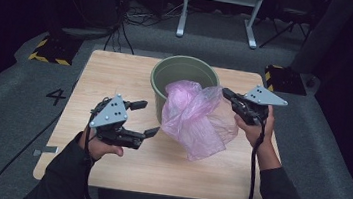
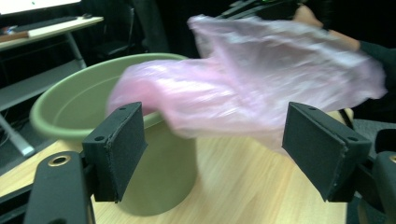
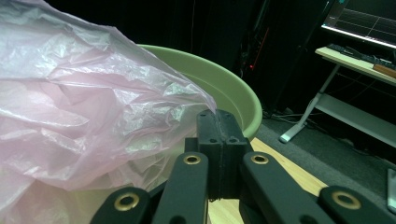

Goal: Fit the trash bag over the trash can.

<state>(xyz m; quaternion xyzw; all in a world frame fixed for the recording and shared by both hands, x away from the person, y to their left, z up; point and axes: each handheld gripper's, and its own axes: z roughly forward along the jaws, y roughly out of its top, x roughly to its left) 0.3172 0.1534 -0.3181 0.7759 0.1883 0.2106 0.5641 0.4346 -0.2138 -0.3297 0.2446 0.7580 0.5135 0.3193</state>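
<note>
Item: pink bag [image 1: 193, 117], draped over the near rim of the green bin [image 1: 186, 69] and spilling onto the counter [image 1: 117, 72]. Right gripper [image 1: 226, 93] pinched the bag's edge tight; left gripper [image 1: 146, 118] stood wide and empty beside it. Advice: the left fingers [image 2: 119, 144] should catch the opposite edge so the mouth spreads evenly over the rim.
</note>
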